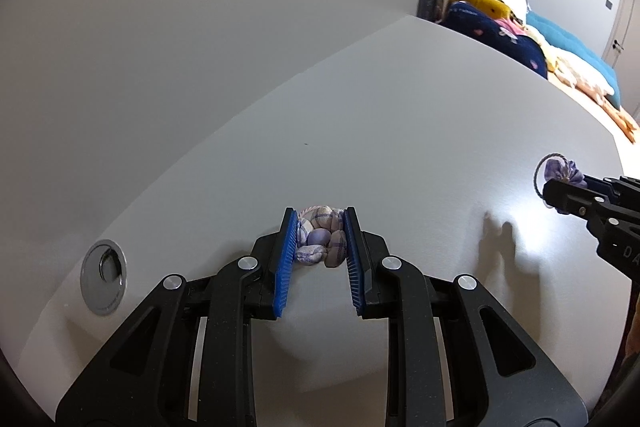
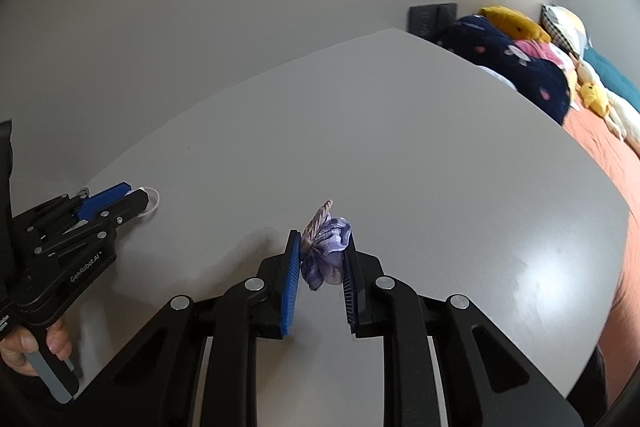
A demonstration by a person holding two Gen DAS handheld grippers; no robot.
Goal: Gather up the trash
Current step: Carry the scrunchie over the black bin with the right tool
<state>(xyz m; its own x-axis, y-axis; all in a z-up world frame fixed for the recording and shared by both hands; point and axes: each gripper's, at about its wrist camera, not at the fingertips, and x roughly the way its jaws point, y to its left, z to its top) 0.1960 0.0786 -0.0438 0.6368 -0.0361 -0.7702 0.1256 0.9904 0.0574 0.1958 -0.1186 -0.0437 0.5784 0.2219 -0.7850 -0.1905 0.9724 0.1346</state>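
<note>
My left gripper is shut on a knotted lilac-and-white checked cloth bundle, held between its blue pads just over the white table. My right gripper is shut on a crumpled purple sheer scrunchie with a twisted cord loop. In the left wrist view the right gripper shows at the right edge with the scrunchie sticking out of it. In the right wrist view the left gripper shows at the left, with a bit of the bundle's cord visible past its tips.
A round metal cable grommet is set in the table at the left. A dark box stands against the wall at the table's far corner. Beyond the right table edge is a bed with pillows and plush toys.
</note>
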